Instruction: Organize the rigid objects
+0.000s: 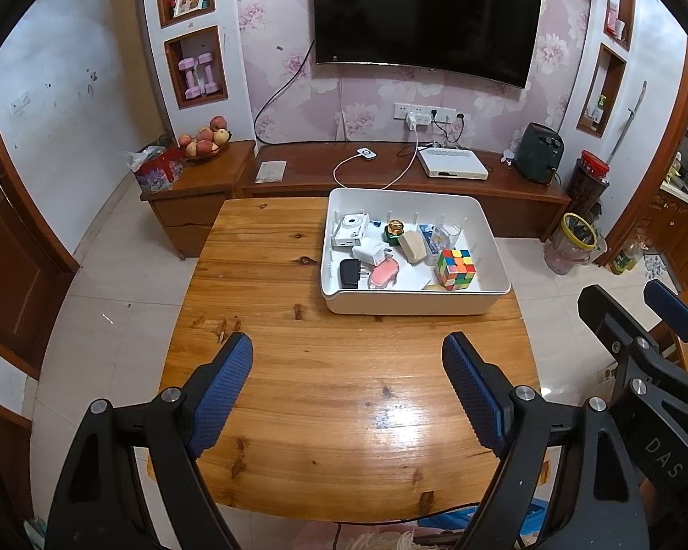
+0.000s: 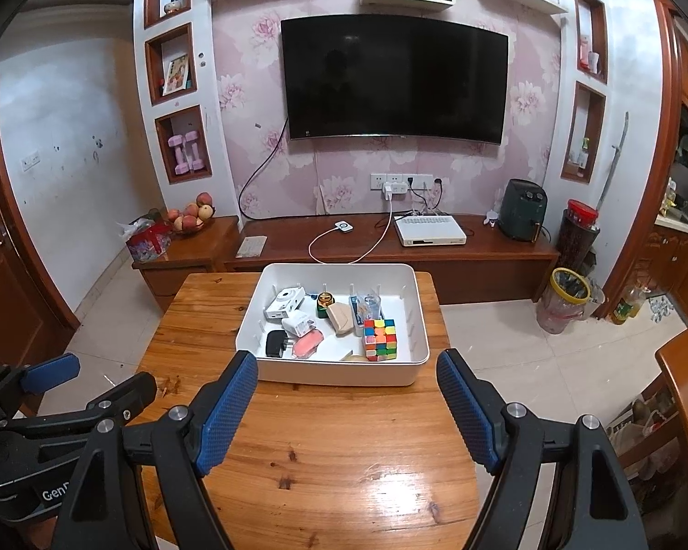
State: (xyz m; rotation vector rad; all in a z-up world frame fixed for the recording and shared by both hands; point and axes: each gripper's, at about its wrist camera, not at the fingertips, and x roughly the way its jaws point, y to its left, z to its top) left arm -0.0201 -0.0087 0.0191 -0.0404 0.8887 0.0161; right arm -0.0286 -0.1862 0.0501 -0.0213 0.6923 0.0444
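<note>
A white bin [image 1: 408, 305] [image 2: 335, 373] stands on the wooden table [image 1: 298, 389] [image 2: 335, 449]. In it lie a colour cube [image 1: 455, 268] [image 2: 380, 339], a white camera [image 1: 351, 230] [image 2: 285, 304], a black plug [image 1: 350, 273] [image 2: 275, 343], a white charger [image 1: 370, 252], a pink oval thing [image 1: 383, 272] [image 2: 308, 345] and a beige block [image 1: 413, 246] [image 2: 339, 316]. My left gripper [image 1: 348, 389] is open and empty above the table's near half. My right gripper [image 2: 346, 408] is open and empty just before the bin; it also shows in the left wrist view [image 1: 637, 321].
A low wooden TV cabinet [image 1: 390, 174] behind the table carries a white box [image 1: 452, 162], a cable and a dark appliance [image 1: 539, 152]. A fruit bowl [image 1: 204, 140] sits at its left end. A bin with a yellow rim [image 1: 573, 243] stands on the floor, right.
</note>
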